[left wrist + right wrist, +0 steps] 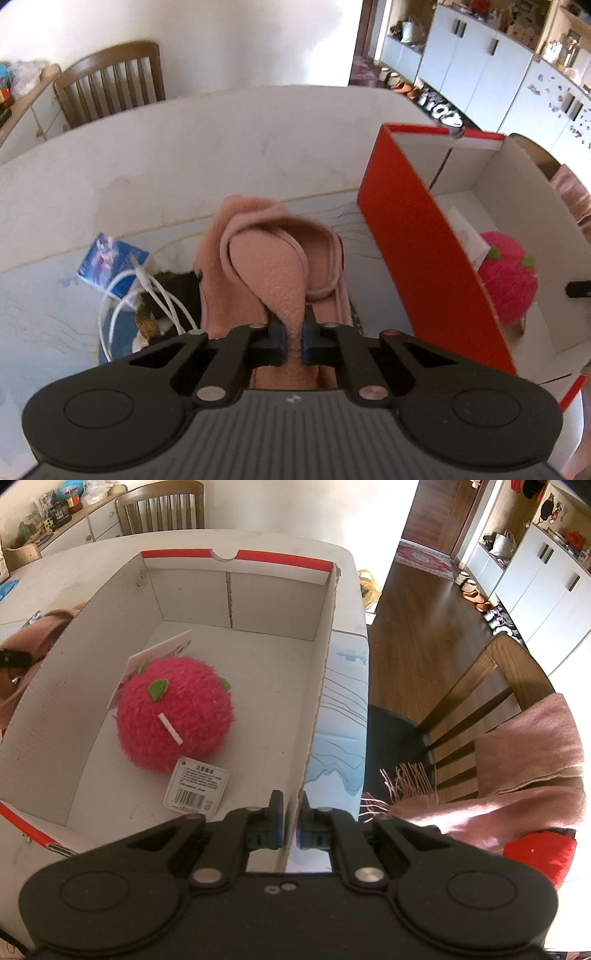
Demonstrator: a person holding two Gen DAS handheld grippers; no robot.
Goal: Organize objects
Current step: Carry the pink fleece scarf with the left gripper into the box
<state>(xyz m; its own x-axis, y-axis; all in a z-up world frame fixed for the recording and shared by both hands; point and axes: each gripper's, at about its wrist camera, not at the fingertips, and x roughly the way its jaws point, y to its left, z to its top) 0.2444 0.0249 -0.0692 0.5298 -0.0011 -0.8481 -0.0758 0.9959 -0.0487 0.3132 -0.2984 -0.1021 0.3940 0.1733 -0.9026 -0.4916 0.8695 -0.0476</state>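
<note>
Red box (325,672): right gripper (290,823) fingers clench its wall, steadying it; left gripper (292,338) fingers pinch pink fleece (266,266) alongside, seemingly for loading.

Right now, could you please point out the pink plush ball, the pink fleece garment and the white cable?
pink plush ball (173,716): right wrist view, fuzzy middle.
pink fleece garment (266,266): left wrist view, raised fold.
white cable (166,299): left wrist view, looped strand.

Nubbly matt pink fleece cloth (266,266), corrugated cardboard box (325,657) (glossy red outside, dull white within), shaggy pink plush ball (175,716), glossy white cable (122,299), wooden slatted chair (110,81)
</note>
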